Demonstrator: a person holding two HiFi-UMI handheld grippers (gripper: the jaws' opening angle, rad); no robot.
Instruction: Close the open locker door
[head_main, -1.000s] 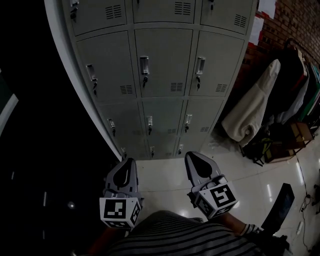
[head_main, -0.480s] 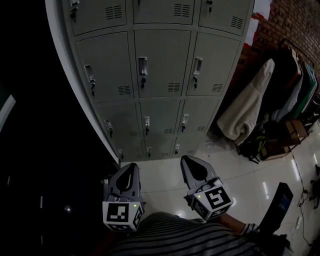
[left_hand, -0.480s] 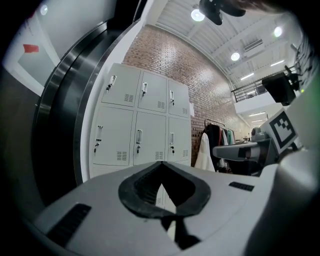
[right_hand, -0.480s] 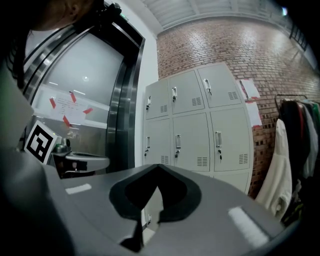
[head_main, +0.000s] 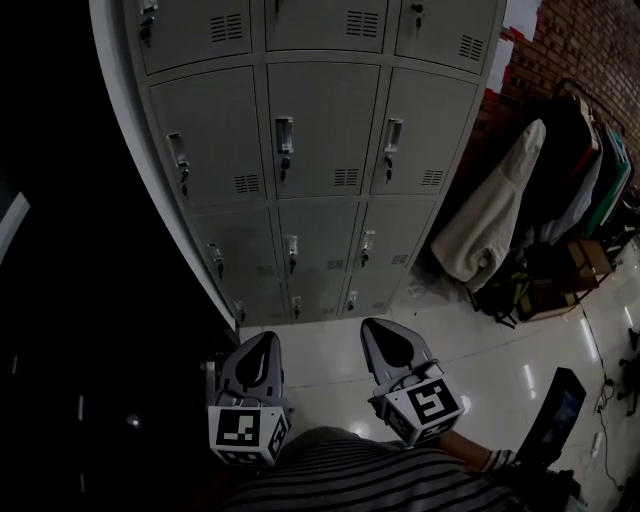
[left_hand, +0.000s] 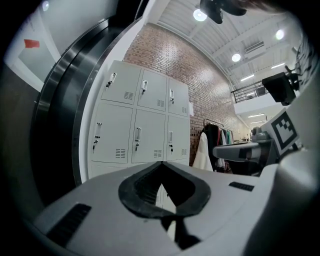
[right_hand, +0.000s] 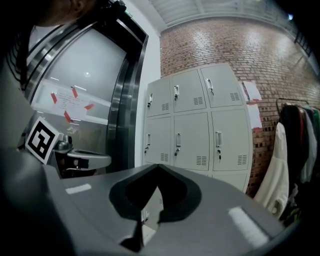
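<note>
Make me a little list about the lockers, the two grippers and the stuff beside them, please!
lockers: grey, three columns, every door in view shut
left gripper: jaws together, empty, short of the lockers
right gripper: jaws together, empty, short of the lockers
beside lockers: hanging white coat, brick wall
floor: shiny pale tiles

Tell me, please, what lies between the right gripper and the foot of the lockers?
Nothing but bare, glossy floor lies between the right gripper and the lockers; the head view shows that stretch.

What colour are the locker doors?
Light grey. The locker doors show best in the right gripper view.
</note>
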